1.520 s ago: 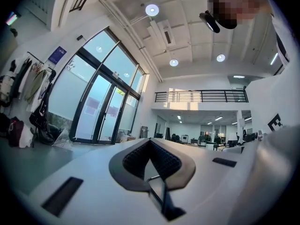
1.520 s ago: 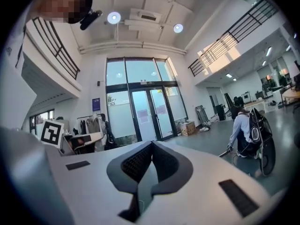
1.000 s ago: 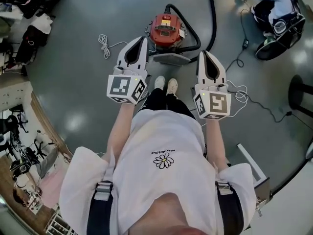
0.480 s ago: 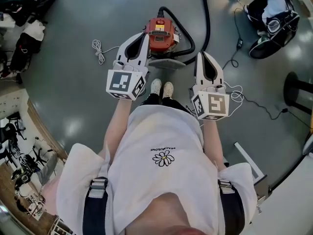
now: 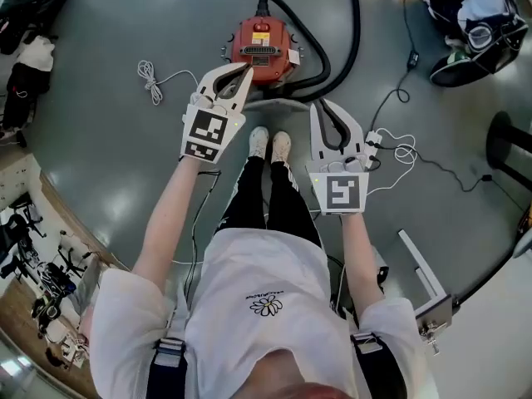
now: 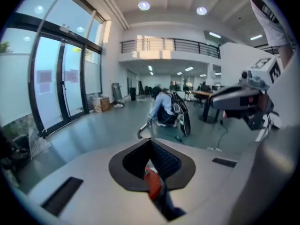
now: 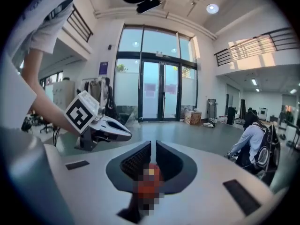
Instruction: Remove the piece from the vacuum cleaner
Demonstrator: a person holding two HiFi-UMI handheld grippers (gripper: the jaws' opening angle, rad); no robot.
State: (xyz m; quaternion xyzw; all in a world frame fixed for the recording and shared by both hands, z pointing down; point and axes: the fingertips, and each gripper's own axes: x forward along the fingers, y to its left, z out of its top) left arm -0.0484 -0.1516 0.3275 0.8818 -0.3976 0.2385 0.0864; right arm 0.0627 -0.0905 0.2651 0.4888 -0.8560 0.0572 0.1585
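Note:
A red canister vacuum cleaner (image 5: pixel 262 48) stands on the grey floor just ahead of the person's shoes. Its black hose (image 5: pixel 353 32) curves away to the upper right. My left gripper (image 5: pixel 241 73) is shut and empty, with its tips over the vacuum's near edge. My right gripper (image 5: pixel 321 106) is shut and empty, lower and to the right, beside the hose loop. The left gripper view shows closed jaws (image 6: pixel 150 142) with a red patch (image 6: pixel 153 186) behind them. In the right gripper view the jaws (image 7: pixel 153 144) are nearly touching.
A white cable (image 5: pixel 151 77) lies coiled left of the vacuum, and more white and black cables (image 5: pixel 399 152) trail at the right. A seated person (image 5: pixel 470 7) is at the hose's far end. A black stool (image 5: pixel 511 148) stands at the right edge.
Both grippers have moved forward and down toward the vacuum. The left one now overlaps its near edge and the right one reaches the hose loop. The person has leaned forward.

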